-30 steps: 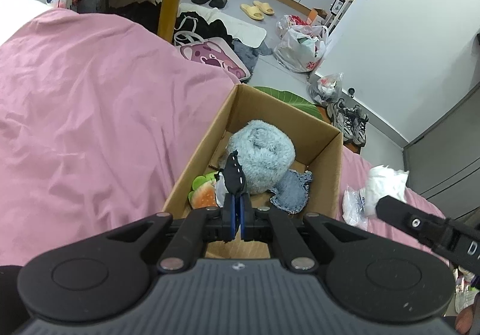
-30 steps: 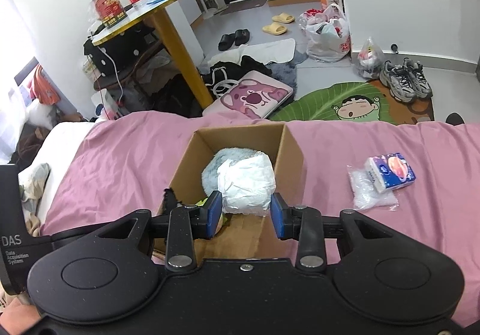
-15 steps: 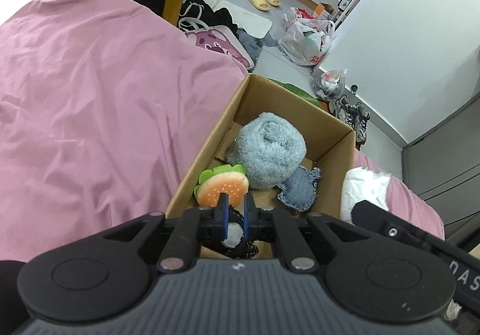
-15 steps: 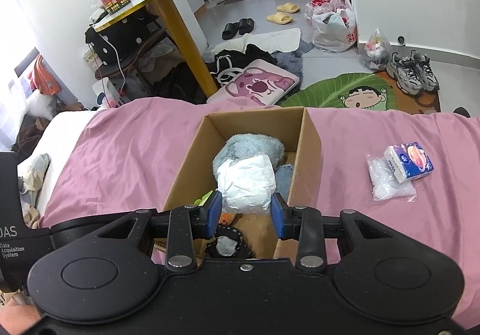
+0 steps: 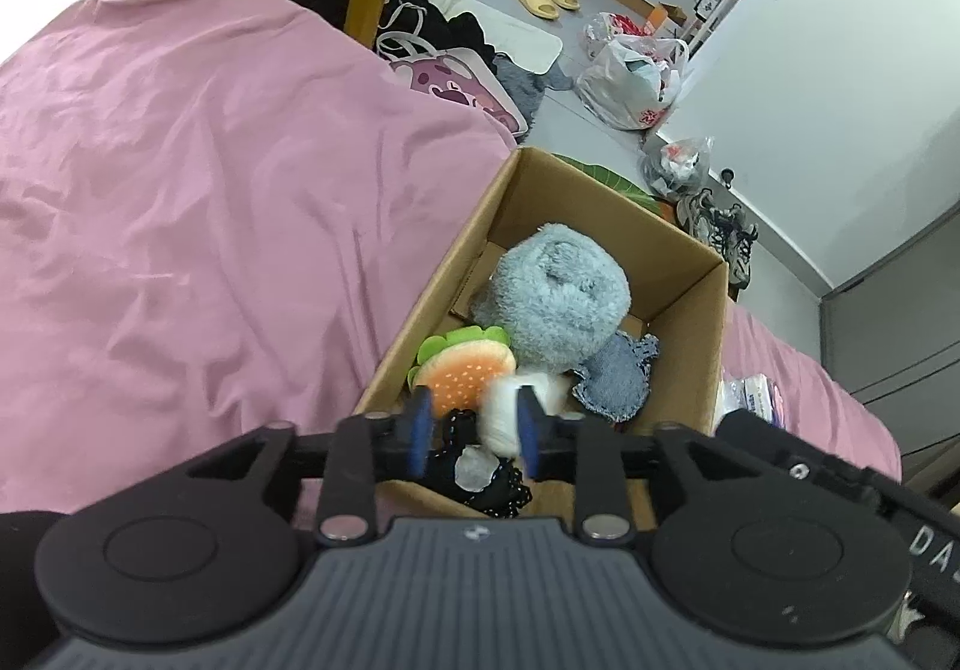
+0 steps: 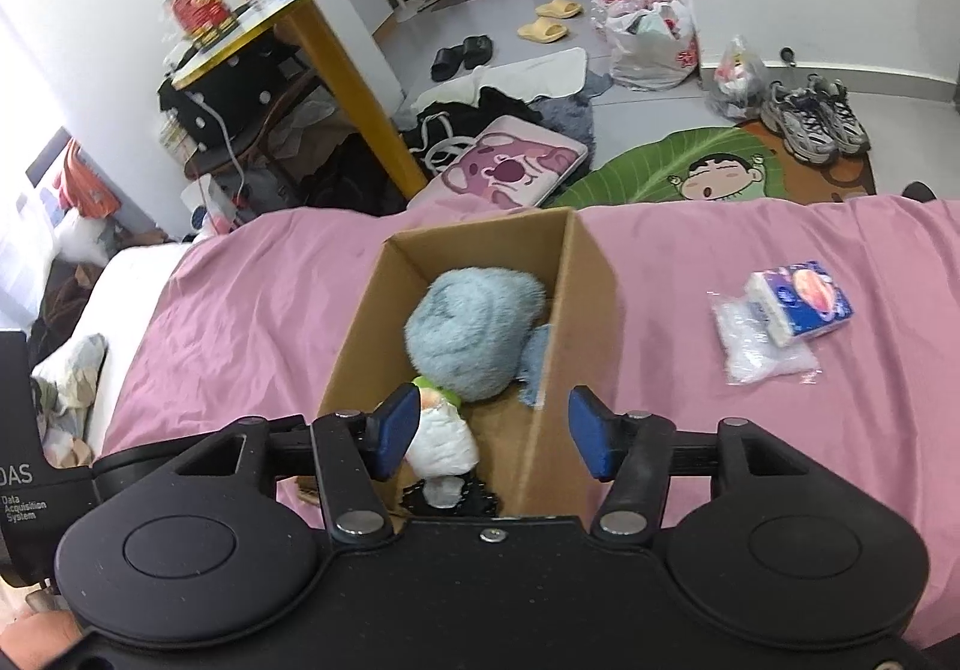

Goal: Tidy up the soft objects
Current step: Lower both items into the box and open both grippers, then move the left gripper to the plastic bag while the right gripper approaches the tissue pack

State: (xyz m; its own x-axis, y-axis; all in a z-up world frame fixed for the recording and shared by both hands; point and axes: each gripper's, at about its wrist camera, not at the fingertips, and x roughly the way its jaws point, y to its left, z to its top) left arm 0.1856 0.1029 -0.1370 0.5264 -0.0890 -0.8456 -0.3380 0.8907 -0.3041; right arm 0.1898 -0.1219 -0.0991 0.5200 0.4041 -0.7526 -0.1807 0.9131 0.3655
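Observation:
A cardboard box (image 5: 600, 208) sits on the pink bedspread (image 5: 180, 220). Inside lie a grey-blue fluffy roll (image 5: 558, 298), a burger plush (image 5: 468, 370) and a denim piece (image 5: 618, 376). My left gripper (image 5: 474, 433) hovers over the box's near end, its jaws opening, with nothing pressed between the pads. Below it lies a black lace item (image 5: 480, 475). In the right wrist view my right gripper (image 6: 492, 436) is above the same box (image 6: 582, 322), jaws opening. The white bundle (image 6: 441, 439) rests in the box by its left finger, free of the pads.
A tissue pack (image 6: 801, 304) on a clear plastic bag (image 6: 762, 346) lies on the bedspread right of the box. Beyond the bed edge are a yellow table leg (image 6: 354, 87), a pink cushion (image 6: 504, 172), shopping bags and shoes on the floor.
Both grippers have opened. The black lace item left the left gripper and the white bundle left the right gripper; both now lie at the near end of the box.

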